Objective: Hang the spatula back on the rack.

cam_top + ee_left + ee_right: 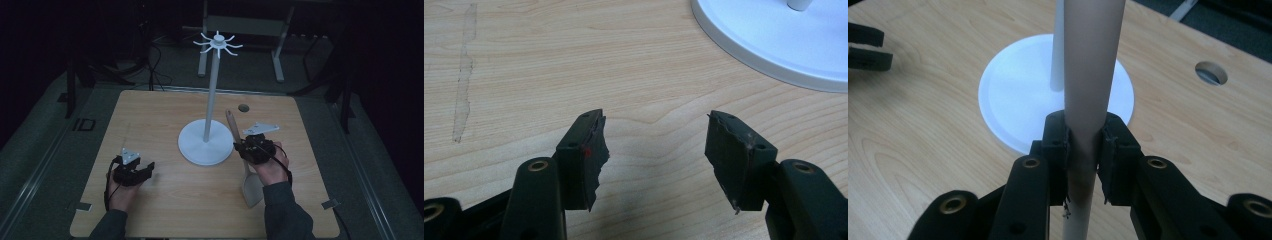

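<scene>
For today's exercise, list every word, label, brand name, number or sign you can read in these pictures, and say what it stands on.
"ID": dark marking on the grey floor left of the wooden table, high view; dim, so the reading is uncertain.
No readable text on the white stand, the wooden spatula or either gripper.

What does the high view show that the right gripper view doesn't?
High view: the stand's hooked top, the spatula's flat blade near the table's front edge, and the left gripper resting open on the table.
Right gripper view: the right gripper with its jaws clamped on the spatula handle.
Both: the white round base, the pole and the hole in the wooden table.
</scene>
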{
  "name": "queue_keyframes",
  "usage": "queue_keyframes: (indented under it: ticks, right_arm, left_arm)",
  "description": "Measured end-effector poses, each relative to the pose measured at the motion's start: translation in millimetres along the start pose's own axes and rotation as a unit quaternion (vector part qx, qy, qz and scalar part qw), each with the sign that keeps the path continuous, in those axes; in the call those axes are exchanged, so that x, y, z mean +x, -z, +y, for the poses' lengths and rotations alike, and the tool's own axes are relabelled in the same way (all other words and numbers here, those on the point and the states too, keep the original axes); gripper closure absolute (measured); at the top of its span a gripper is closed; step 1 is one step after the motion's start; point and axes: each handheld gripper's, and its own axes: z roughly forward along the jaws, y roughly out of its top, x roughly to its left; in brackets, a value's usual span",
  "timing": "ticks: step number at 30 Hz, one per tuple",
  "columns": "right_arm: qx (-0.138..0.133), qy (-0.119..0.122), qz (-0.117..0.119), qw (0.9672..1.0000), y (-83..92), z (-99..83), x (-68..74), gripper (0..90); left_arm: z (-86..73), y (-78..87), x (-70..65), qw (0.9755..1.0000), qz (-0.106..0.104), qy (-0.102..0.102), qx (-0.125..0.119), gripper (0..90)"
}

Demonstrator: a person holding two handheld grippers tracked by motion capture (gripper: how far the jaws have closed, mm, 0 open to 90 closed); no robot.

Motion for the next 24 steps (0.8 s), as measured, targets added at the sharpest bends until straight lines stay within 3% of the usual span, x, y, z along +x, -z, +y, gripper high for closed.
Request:
queue_keyframes:
  ticks: [16,24]
  right_arm:
    - [-0.055,0.000,-0.012,0.9984,10.7,5.4,-1.6,75.5]
    - [-0.079,-0.012,-0.018,0.9966,14.0,7.2,-2.0,75.5]
  left_arm:
    - [0.1,-0.3,-0.1,1.0000,-0.001,-0.001,0.002,41.4]
    - [0.1,-0.4,-0.2,1.0000,-0.002,-0.001,0.002,41.4]
